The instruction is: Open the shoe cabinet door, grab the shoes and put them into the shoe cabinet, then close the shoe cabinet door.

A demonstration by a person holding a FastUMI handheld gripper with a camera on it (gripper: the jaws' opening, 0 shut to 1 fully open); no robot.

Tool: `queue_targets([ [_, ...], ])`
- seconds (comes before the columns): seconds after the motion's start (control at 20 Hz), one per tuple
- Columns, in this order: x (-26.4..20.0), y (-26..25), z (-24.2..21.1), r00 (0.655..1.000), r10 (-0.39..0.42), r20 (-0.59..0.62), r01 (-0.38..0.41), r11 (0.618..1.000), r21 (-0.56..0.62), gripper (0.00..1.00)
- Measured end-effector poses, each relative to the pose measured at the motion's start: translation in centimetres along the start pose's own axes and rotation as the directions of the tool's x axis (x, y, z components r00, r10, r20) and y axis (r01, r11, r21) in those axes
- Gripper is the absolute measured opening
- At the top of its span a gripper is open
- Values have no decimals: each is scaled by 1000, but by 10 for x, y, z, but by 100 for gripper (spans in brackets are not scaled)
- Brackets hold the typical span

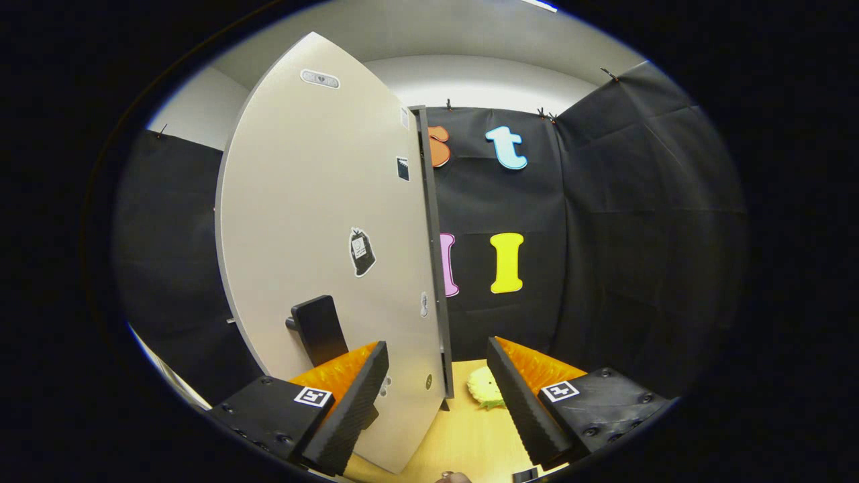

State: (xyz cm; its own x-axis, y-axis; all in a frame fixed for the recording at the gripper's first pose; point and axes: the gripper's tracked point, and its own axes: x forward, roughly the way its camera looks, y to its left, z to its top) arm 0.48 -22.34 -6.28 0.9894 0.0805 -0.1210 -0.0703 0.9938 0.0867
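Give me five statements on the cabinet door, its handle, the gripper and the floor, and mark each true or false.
1. The shoe cabinet door stands swung open, its free edge between the gripper's fingers. True.
2. The gripper is clamped shut on the door edge. False: the fingers are spread wide and neither presses on it.
3. A dark handle sticks out from the lower part of the door, just ahead of the left finger. True.
4. A shoe is held between the fingers. False: nothing is held; a pale yellowish thing lies on the wooden floor just ahead.
5. The door's face is bare. False: it carries stickers, among them a dark bag-shaped one.
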Motion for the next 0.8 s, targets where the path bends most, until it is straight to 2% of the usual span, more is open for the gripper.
queue_targets([
  [0.35, 26, 80, -14, 1000, -15, 14, 15, 1000, -18, 97],
  [0.6, 54, 149, -19, 999, 41, 25, -40, 998, -43, 98],
  [0.8, 70, 181, -26, 998, 67, 14, -67, 996, -54, 98],
])
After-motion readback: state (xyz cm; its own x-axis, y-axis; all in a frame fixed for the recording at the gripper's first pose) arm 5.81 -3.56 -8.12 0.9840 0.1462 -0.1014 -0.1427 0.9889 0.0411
